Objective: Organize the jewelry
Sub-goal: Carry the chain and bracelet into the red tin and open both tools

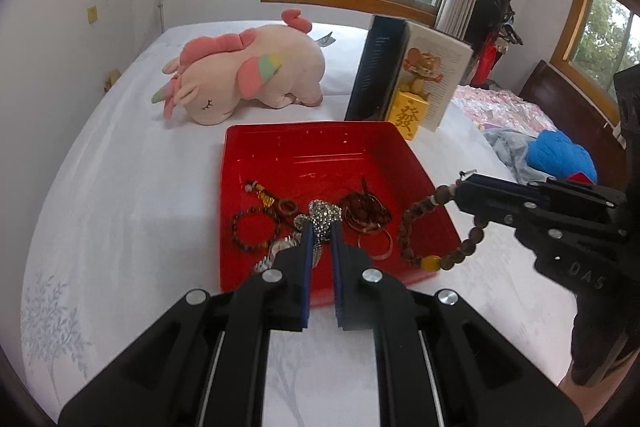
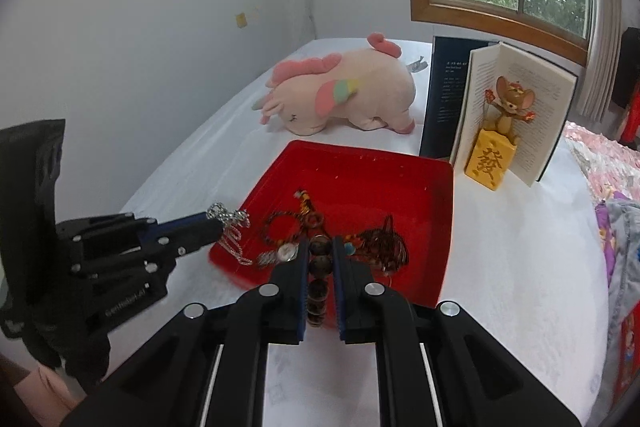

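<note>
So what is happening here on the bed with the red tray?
A person holds a gripper in each hand over a red tray of jewelry on a white bed. The left gripper is shut on a sparkly rhinestone piece. The right gripper is shut on a brown bead bracelet, which hangs above the tray's edge. More bracelets lie in the tray.

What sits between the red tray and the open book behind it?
Only the yellow block with the mouse figurine on top, in front of the open book. Otherwise bare white sheet between it and the red tray, clearest in the right wrist view.
</note>
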Available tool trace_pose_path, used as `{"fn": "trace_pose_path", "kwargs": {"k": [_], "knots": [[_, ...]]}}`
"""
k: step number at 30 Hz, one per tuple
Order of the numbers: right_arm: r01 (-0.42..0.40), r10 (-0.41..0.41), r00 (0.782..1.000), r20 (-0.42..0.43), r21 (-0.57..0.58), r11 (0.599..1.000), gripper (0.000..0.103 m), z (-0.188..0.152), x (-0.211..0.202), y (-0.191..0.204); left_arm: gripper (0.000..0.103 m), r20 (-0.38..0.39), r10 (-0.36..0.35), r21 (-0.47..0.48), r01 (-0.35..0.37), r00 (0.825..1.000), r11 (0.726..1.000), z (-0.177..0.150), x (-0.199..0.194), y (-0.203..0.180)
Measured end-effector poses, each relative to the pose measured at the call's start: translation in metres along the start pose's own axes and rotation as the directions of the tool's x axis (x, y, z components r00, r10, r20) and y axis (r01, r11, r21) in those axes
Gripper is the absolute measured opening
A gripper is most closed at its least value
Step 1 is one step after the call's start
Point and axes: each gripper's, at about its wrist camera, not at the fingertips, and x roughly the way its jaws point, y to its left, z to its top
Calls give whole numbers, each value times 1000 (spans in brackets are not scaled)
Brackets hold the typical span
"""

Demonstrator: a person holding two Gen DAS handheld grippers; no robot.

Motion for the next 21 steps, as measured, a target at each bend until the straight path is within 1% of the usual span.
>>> {"fn": "trace_pose_path", "kwargs": {"k": [5,7,11,16,17,18,19,20,21], "knots": [[2,-1,999,-35,36,999,11,12,43,-14,7,-48,11,-17,-12,999,1000,16,44,9],[-6,8,999,-54,48,999,11,14,58,-19,7,-72,26,-22,-28,997,999,20,64,13],[-28,35,995,-96,76,997,11,14,91,-29,7,-110,33,-32,-37,993,999,23,92,21],[7,8,990,-143,107,994,11,11,117,-44,9,-153,52,-35,-58,987,998,25,119,29],[19,-1,989,-145,119,993,14,9,119,-48,9,-152,57,-36,-63,987,997,25,121,30],[35,-18,990,-140,121,992,15,9,119,-51,11,-151,67,-29,-72,986,997,25,122,30],[47,-30,990,-139,119,992,17,8,119,-54,21,-151,75,-23,-79,986,997,24,123,31],[58,-41,990,-137,118,991,20,7,117,-55,35,-145,79,-24,-83,986,996,24,121,31],[62,-46,990,-134,119,991,20,7,115,-56,39,-135,85,-25,-90,987,996,24,119,31]]}}
